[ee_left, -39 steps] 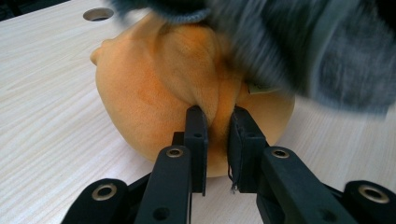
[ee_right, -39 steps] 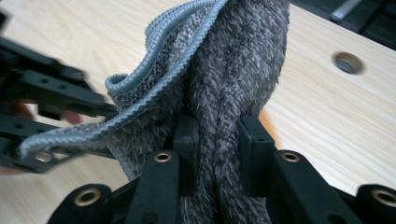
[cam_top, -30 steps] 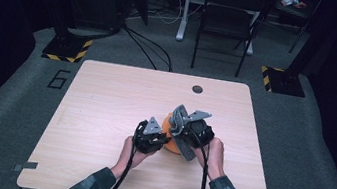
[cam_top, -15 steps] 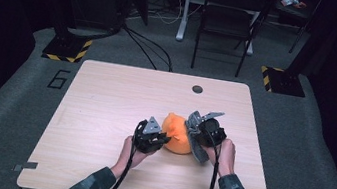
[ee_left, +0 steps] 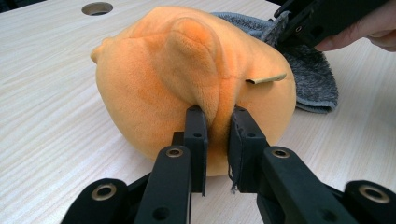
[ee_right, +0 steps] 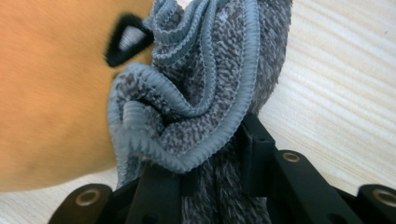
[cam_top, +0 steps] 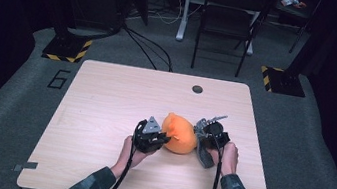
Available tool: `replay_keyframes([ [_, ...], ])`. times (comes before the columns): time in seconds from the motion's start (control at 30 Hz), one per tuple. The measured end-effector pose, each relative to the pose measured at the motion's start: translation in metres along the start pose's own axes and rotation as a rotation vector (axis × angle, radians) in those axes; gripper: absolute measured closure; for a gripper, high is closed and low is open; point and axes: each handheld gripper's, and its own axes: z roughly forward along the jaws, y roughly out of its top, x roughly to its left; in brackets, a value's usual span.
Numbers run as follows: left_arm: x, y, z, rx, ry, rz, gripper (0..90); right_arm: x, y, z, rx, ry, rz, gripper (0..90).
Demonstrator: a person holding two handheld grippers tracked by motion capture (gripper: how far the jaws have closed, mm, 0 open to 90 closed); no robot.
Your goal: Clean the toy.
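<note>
The left gripper point(ee_left: 216, 140) pinched a fold of the orange plush toy point(ee_left: 187, 79) mid-table; the right gripper point(ee_right: 210, 163) was clamped on a bunched grey knit cloth point(ee_right: 205, 84) beside it. A hard tug might slip the plush free. Pale wooden table point(cam_top: 105, 95), dark room, folding chair point(cam_top: 228, 22) behind.

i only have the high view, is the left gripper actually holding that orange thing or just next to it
Observer: Holding. In the left gripper view the left gripper pinches a fold of the orange plush toy between its jaws.
Operator: whats the right one got
Observer: The right gripper is clamped on a bunched grey knitted cloth with a ribbed hem.
Operator: cloth touching the toy
Observer: Yes, it presses against the toy's side, by a black embroidered triangle.
</note>
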Motion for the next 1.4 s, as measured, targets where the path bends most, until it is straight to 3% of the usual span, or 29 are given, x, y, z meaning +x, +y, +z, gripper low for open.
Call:
replay_keyframes([
  [0.13, 0.003, -0.001, 0.000, -0.001, -0.001, -0.011, 78.7, -0.003, 0.005, -0.020, -0.052, -0.010, 0.008, 72.3],
  [0.27, 0.003, -0.001, 0.000, -0.005, 0.002, -0.013, 78.3, 0.001, 0.015, -0.053, -0.180, 0.037, 0.000, 72.3],
  [0.33, 0.003, -0.001, 0.000, -0.006, 0.001, -0.012, 78.0, 0.010, 0.019, -0.063, -0.207, 0.081, -0.008, 72.3],
  [0.43, 0.004, -0.001, 0.000, -0.008, 0.004, -0.008, 76.3, 0.025, 0.022, -0.057, -0.175, 0.109, -0.067, 72.4],
  [0.5, 0.004, 0.000, 0.000, -0.008, 0.002, 0.002, 70.7, 0.031, 0.020, -0.043, -0.153, 0.082, -0.085, 72.4],
  [0.67, -0.001, 0.003, -0.002, 0.010, 0.021, 0.079, 44.4, 0.026, 0.017, -0.036, -0.155, 0.077, -0.061, 72.4],
  [0.77, -0.004, 0.000, 0.007, 0.039, 0.028, 0.103, 39.1, 0.023, 0.017, -0.035, -0.160, 0.076, -0.059, 72.4],
  [0.83, -0.005, -0.003, 0.011, 0.038, 0.047, 0.128, 43.0, 0.023, 0.016, -0.033, -0.165, 0.077, -0.064, 72.4],
  [0.87, -0.005, -0.004, 0.012, 0.037, 0.050, 0.127, 49.4, 0.023, 0.016, -0.033, -0.165, 0.077, -0.062, 72.3],
  [0.97, -0.003, -0.005, 0.013, 0.024, 0.058, 0.104, 68.9, 0.023, 0.017, -0.033, -0.172, 0.074, -0.059, 72.3],
  [1.03, -0.003, -0.004, 0.012, 0.015, 0.064, 0.085, 74.7, 0.023, 0.017, -0.034, -0.182, 0.080, -0.040, 72.4],
  [1.17, -0.005, 0.004, 0.005, -0.002, 0.067, 0.048, 77.9, 0.021, 0.020, -0.046, -0.215, 0.088, -0.025, 72.4],
  [1.27, -0.007, 0.010, 0.001, -0.014, 0.069, 0.017, 77.9, 0.021, 0.025, -0.063, -0.271, 0.125, -0.026, 72.4],
  [1.4, -0.011, 0.012, 0.000, -0.017, 0.051, 0.012, 77.8, 0.037, 0.030, -0.085, -0.347, 0.157, -0.064, 72.3],
])
